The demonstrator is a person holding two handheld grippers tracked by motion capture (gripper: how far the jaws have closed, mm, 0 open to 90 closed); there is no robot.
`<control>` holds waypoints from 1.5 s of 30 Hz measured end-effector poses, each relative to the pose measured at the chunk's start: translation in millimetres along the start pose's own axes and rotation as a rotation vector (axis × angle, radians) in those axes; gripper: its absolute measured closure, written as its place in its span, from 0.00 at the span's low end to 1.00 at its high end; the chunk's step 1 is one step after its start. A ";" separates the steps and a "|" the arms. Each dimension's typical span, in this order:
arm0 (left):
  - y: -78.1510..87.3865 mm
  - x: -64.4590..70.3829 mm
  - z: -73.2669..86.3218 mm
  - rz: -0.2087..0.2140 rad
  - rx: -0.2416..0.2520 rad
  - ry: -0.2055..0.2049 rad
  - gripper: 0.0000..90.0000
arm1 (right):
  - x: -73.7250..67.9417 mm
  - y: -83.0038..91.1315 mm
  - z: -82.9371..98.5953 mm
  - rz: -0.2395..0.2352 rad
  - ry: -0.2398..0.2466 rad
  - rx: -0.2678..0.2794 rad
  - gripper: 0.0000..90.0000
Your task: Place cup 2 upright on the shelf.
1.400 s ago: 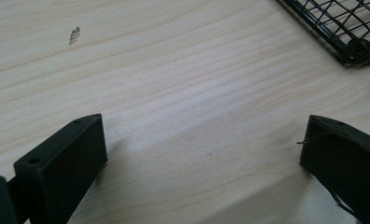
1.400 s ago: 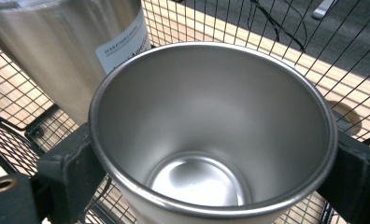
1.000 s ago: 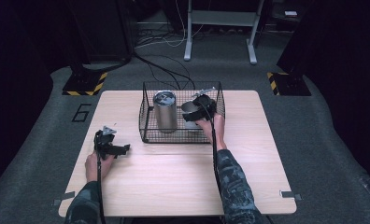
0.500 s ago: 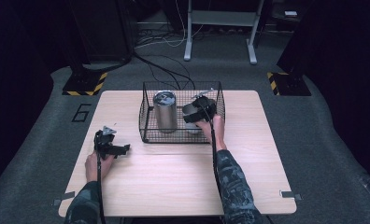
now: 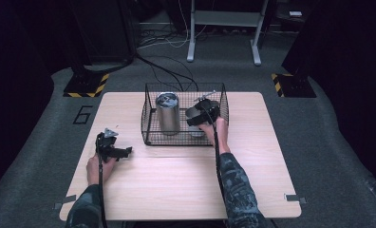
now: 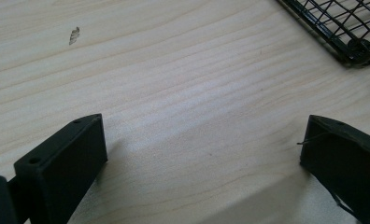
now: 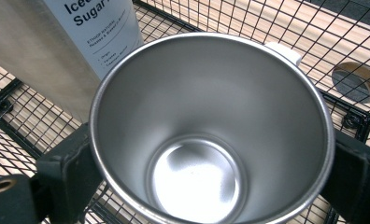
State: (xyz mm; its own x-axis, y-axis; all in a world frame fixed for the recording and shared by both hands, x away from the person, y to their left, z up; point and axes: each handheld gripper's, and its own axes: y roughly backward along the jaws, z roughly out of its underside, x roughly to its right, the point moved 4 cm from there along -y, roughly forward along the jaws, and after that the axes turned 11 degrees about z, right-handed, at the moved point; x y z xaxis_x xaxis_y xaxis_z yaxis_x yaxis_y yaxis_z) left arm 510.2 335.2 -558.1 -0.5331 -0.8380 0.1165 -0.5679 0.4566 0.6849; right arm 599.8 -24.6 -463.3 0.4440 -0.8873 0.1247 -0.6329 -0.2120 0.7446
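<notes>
Inside basket [image 5: 150, 128], right half: steel cup [image 7: 211, 135], clamped at rim by right gripper [image 7: 211, 168]. Likely light, stiff, slick; grip just under rim. Left gripper [image 6: 202, 154] apart, idle on table [image 6: 174, 93].

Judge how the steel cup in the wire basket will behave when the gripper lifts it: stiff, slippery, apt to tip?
The steel cup looks rigid, so it should not deform. Its polished, tapering wall may slip between the right gripper's flat jaws. Empty and open-topped, it is probably light, though its narrow base could tip against the tall canister.
</notes>
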 end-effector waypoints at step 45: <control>-0.2 -0.1 -0.3 -0.001 -0.005 0.001 0.00 | -0.4 77.2 4.0 -0.072 -0.007 0.105 0.02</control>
State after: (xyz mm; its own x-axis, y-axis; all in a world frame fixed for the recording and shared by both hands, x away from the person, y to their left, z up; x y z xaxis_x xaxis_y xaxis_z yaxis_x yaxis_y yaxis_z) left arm 510.5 335.0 -558.0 -0.5325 -0.8384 0.1166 -0.5652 0.4547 0.6884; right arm 548.3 -42.3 -408.5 0.4860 -0.8713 0.0684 -0.6628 -0.3165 0.6786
